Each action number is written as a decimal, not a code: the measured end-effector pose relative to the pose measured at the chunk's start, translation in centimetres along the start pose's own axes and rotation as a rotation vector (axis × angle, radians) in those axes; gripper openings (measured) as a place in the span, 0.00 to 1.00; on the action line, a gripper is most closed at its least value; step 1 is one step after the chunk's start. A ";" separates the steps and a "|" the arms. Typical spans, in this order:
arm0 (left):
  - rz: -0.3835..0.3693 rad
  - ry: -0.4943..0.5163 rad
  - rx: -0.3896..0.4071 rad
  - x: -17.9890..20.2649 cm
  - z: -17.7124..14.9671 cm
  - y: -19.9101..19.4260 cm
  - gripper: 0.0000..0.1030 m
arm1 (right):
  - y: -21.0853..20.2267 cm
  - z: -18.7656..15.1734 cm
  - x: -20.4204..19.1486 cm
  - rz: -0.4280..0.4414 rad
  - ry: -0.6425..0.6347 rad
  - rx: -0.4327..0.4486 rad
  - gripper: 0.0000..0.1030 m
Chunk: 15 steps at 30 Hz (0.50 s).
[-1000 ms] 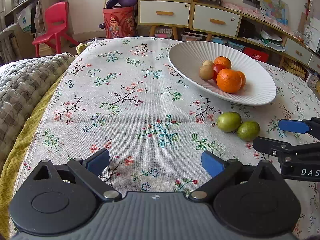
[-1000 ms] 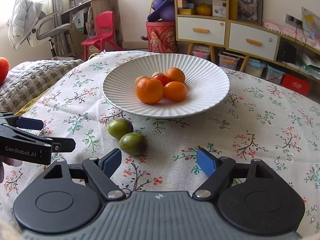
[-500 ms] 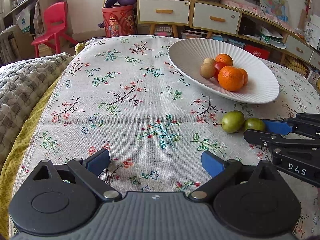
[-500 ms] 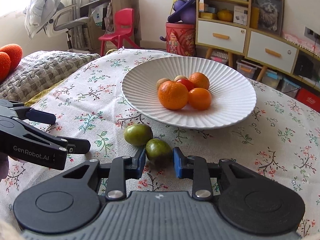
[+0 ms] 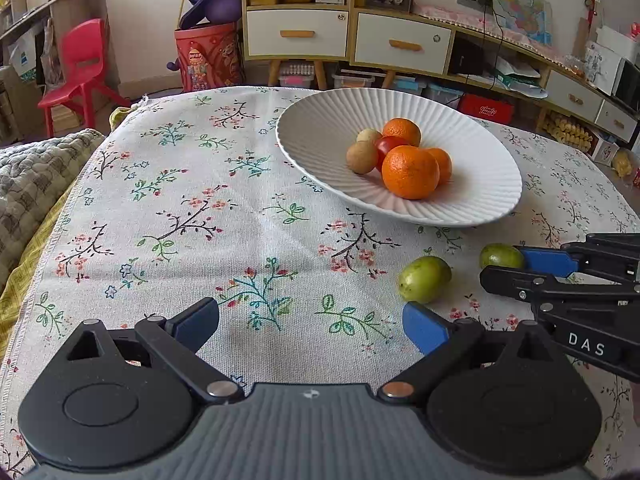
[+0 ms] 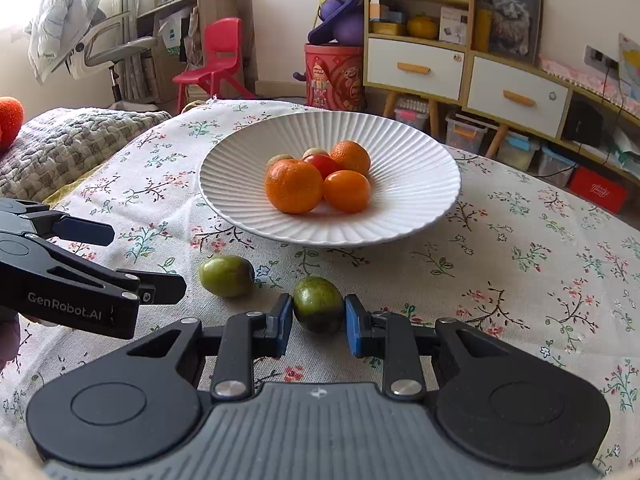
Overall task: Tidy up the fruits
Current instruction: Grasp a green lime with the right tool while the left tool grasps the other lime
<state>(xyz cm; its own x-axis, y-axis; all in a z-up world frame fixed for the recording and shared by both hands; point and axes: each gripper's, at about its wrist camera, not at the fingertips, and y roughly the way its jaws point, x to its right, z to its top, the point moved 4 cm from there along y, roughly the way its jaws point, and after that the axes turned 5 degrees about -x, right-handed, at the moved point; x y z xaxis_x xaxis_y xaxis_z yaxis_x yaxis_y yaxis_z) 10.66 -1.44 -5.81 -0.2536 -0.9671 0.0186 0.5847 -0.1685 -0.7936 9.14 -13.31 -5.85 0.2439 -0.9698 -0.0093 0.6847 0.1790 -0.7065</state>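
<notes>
Right claw (image 6: 316, 322) clamped on dark green fruit (image 6: 318, 304); left claw (image 5: 310, 322) open, empty; plate (image 6: 420, 184) holds six; second green fruit (image 6: 227, 275) remains on worktop.

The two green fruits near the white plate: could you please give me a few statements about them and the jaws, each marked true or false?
1. The right gripper has its jaws closed on the darker green fruit. True.
2. The lighter green fruit lies in the white plate. False: it lies on the tablecloth, in front of the plate.
3. The left gripper holds an orange. False: its jaws stand open and empty.
4. The large orange sits in the plate. True.
5. The two green fruits touch each other. False: a gap separates them.
</notes>
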 end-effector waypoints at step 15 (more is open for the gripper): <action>-0.112 0.089 0.005 4.4 1.0 1.1 0.62 | -0.2 -0.5 2.3 -0.027 0.047 -0.002 0.24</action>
<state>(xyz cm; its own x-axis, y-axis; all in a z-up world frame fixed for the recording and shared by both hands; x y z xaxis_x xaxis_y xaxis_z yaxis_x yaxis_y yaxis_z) 10.98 -6.06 -5.96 -0.3847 -0.9216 0.0526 0.5524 -0.2755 -0.7868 9.21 -15.68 -6.11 0.1928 -0.9810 -0.0235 0.6891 0.1524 -0.7085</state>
